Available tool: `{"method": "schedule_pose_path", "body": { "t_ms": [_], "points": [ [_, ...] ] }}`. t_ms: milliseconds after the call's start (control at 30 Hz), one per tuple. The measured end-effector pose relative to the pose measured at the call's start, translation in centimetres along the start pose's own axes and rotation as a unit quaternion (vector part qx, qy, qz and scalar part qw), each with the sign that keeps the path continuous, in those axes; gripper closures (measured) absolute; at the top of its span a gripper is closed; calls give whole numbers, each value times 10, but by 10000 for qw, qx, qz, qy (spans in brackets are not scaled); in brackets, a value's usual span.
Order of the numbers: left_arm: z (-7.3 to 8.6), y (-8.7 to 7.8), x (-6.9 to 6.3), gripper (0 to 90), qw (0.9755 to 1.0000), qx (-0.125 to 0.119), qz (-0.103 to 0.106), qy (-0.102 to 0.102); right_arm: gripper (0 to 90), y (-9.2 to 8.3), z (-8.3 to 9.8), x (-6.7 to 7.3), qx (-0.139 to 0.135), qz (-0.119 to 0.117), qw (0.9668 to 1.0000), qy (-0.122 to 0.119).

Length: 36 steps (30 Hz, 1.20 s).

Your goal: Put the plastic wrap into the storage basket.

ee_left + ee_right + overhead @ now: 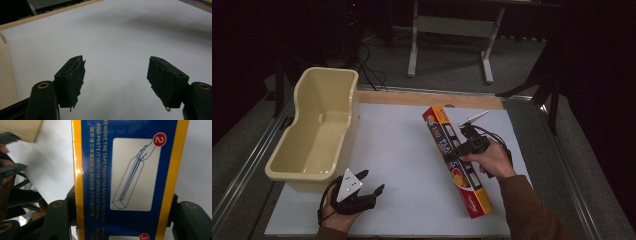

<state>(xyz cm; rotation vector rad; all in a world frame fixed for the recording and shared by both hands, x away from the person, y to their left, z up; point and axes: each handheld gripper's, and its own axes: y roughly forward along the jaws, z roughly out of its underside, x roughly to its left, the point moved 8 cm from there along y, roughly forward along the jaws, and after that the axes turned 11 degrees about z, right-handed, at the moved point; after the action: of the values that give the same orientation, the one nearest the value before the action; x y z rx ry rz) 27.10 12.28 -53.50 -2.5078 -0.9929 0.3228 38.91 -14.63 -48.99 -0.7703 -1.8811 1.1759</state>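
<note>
Gripping the long blue-and-yellow cardboard box (456,161) across its width near the middle, the right gripper (460,149) has its jaws pressed against the box's two long sides in the high view, the person's right hand (490,161) wrapped round the handle just behind and the forearm angled in from the lower right. The box runs slantwise past the gripper, one end pointing away toward the far edge of the white table sheet (407,150), the other back toward the person; whether it is lifted clear of the sheet I cannot tell. The left gripper (370,182) rests low and well apart from the box, jaws spread and holding nothing, with the cream plastic tub (299,168) just beyond and to its outer side. In the left gripper view the two black jaws stand wide apart over the bare sheet (117,37), nothing between them. In the right gripper view the box (127,177) sits squarely between the jaws, its printed instruction panel facing the camera, clamped on both edges. The step in hand looks like the pick-up; the likely next move is to carry the box over to the tub, keeping it level since a long box can swing about a mid grip.
</note>
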Motion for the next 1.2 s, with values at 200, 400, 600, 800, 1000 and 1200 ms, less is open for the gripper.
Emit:
{"method": "schedule_pose_path", "body": {
  "t_ms": [200,400,600,800,1000,1200],
  "points": [
    [0,0,0,298,10000,7,12,17,399,-8,-11,19,-248,-130,9996,-85],
    [0,0,0,297,10000,-1,13,11,399,-13,-24,37,-320,-358,9988,-103],
    [0,0,0,297,10000,7,18,24,399,-18,-40,55,-424,-616,9972,-65],
    [0,-1,0,297,10000,-3,14,22,399,-19,-56,70,-489,-729,9961,-59],
    [-1,-1,0,296,10000,-9,19,19,399,-17,-69,79,-553,-871,9947,28],
    [-1,-1,0,296,10000,-21,15,5,399,-14,-80,84,-641,-1052,9921,232]
  ]
}}
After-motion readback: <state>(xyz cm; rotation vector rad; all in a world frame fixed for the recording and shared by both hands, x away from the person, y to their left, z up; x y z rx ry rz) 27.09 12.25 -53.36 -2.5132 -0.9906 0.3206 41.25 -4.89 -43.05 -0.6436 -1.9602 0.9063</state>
